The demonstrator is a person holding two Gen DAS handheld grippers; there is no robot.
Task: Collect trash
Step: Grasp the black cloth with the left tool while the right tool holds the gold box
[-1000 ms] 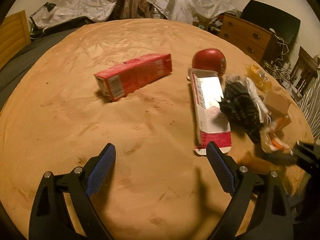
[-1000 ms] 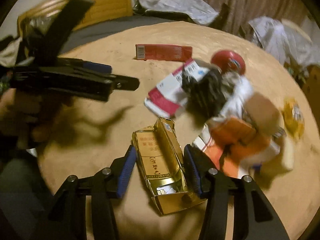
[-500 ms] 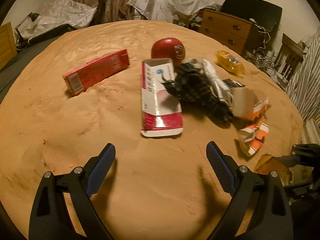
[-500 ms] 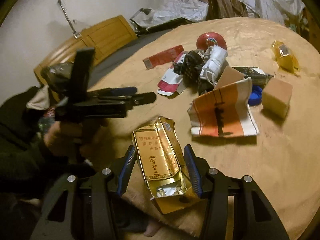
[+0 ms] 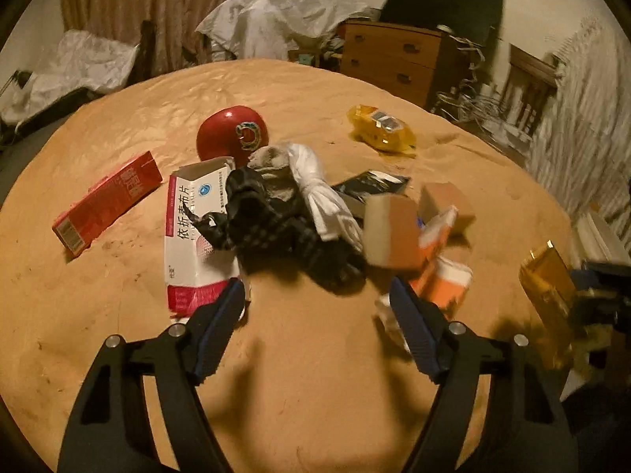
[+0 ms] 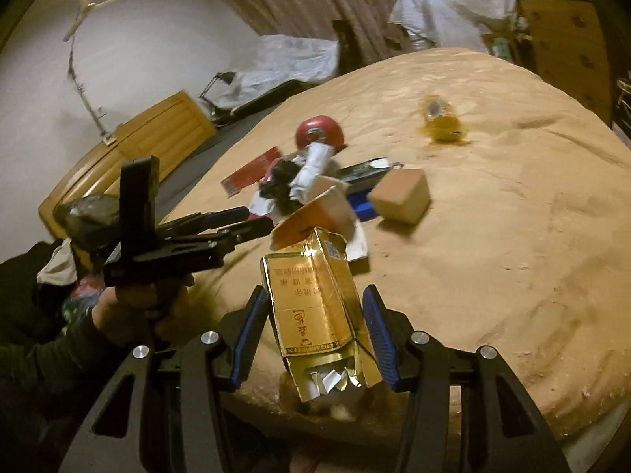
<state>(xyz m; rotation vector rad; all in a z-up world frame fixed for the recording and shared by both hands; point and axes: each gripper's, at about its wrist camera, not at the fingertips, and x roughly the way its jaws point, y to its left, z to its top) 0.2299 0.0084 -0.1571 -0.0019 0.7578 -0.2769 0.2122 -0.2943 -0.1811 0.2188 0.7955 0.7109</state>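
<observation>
My right gripper (image 6: 315, 307) is shut on a crushed gold cigarette pack (image 6: 315, 303), held above the near edge of the tan-covered table (image 6: 493, 236); the same gold pack (image 5: 548, 283) shows at the right edge of the left wrist view. My left gripper (image 5: 317, 295) hovers low over the table with its jaws closing and nothing between them. Just ahead of it lies a pile: a white and red medicine box (image 5: 193, 228), a black patterned cloth (image 5: 276, 220), a white cloth bundle (image 5: 323, 197) and an orange and white carton (image 5: 437, 276).
A red box (image 5: 106, 205), a red ball (image 5: 232, 136), a yellow wrapper (image 5: 382, 130) and a tan block (image 6: 402, 193) also lie on the table. Behind it stand a wooden dresser (image 5: 390, 59), covered furniture and curtains. A person's hand (image 6: 130, 303) holds the left gripper.
Both grippers swung sideways, so the trash pile now sits right ahead of the left gripper. Its jaws have narrowed. The right gripper rolled while keeping the gold pack.
</observation>
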